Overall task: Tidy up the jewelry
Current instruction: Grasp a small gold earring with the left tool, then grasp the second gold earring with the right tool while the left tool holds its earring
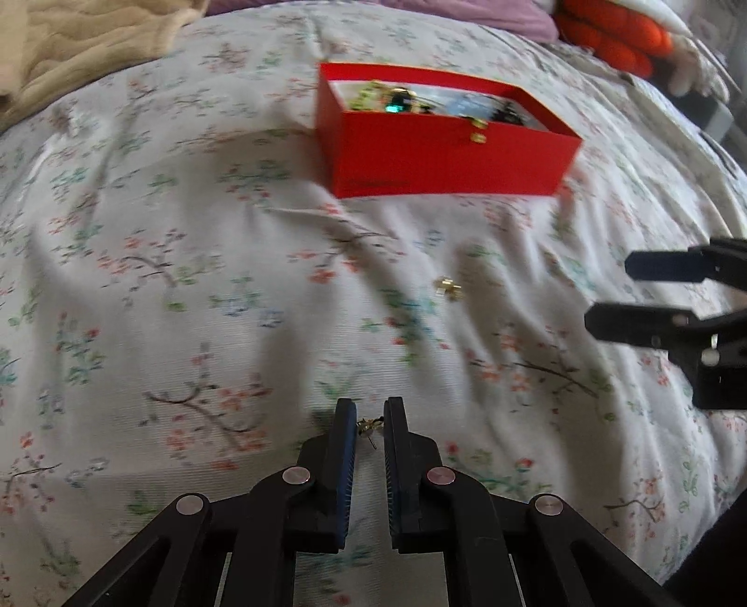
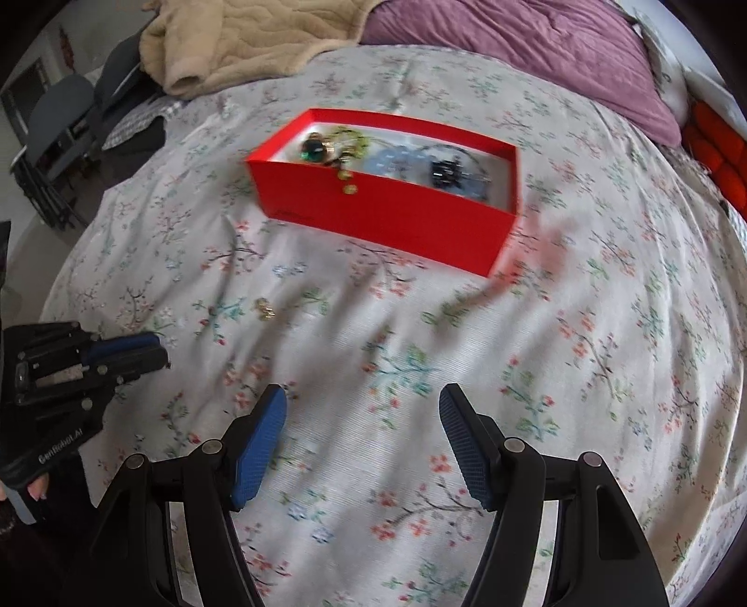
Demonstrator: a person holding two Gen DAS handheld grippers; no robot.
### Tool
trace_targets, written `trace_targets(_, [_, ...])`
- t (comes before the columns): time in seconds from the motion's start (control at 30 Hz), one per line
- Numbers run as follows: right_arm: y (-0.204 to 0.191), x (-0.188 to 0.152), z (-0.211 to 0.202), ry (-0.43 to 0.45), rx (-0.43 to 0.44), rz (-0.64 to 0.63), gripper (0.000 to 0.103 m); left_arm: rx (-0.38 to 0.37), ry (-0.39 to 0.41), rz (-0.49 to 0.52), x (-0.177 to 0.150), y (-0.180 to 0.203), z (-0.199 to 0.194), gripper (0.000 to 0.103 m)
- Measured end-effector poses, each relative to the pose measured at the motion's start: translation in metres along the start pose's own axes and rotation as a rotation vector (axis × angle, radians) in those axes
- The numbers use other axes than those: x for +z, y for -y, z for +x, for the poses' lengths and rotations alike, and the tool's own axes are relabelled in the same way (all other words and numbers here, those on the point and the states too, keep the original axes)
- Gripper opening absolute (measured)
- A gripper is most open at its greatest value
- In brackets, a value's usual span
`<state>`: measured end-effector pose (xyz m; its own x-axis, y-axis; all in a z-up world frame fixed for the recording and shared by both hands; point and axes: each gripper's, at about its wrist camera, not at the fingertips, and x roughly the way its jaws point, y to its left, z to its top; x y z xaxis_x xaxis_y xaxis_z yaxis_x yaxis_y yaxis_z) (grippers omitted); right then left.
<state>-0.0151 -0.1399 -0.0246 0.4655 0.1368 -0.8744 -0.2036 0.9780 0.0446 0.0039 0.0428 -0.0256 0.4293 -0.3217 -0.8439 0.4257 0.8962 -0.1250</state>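
On a floral bedspread stands an open red box [image 1: 443, 158] [image 2: 387, 219] holding several pieces of jewelry, with a gold earring hanging over its front wall [image 2: 349, 189]. My left gripper [image 1: 370, 422] is shut on a small gold earring [image 1: 369, 427], pinched between its fingertips above the bedspread; it also shows at the left edge of the right wrist view [image 2: 156, 350]. A second small gold earring [image 1: 448, 287] [image 2: 265, 309] lies loose on the bedspread in front of the box. My right gripper [image 2: 362, 411] is open, with nothing between its fingers, and also appears at the right of the left wrist view [image 1: 611, 294].
A beige blanket [image 2: 243, 42] lies bunched at the far left of the bed, a purple pillow [image 2: 537, 51] at the far end, and something orange [image 1: 616, 32] at the far right. Dark chairs [image 2: 60, 130] stand beyond the bed's left edge.
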Motion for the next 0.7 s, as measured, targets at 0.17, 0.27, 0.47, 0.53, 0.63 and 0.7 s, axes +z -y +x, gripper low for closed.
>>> trace_targets(0.17, [-0.022, 0.004, 0.011, -0.017, 0.017, -0.055, 0.071, 0.008, 0.013, -0.025, 0.003, -0.012, -0.004, 0.006])
trace_targets(0.27, [-0.036, 0.006, 0.018, -0.021, 0.028, -0.083, 0.071, 0.024, 0.017, -0.035, 0.005, -0.018, -0.006, 0.006])
trace_targets(0.47, [-0.060, 0.016, 0.031, -0.016, 0.073, -0.138, 0.068, 0.025, 0.009, -0.070, 0.004, -0.030, -0.007, 0.006])
trace_targets(0.53, [-0.066, 0.018, 0.038, -0.027, 0.081, -0.157, 0.061, 0.024, 0.004, -0.073, 0.003, -0.032, -0.007, 0.006])
trace_targets(0.63, [-0.072, 0.021, 0.048, -0.046, 0.070, -0.161, 0.054, 0.020, -0.003, -0.072, 0.002, -0.033, -0.006, 0.006])
trace_targets(0.7, [-0.072, 0.024, 0.051, -0.047, 0.075, -0.153, 0.052, 0.018, -0.004, -0.073, 0.003, -0.033, -0.006, 0.006])
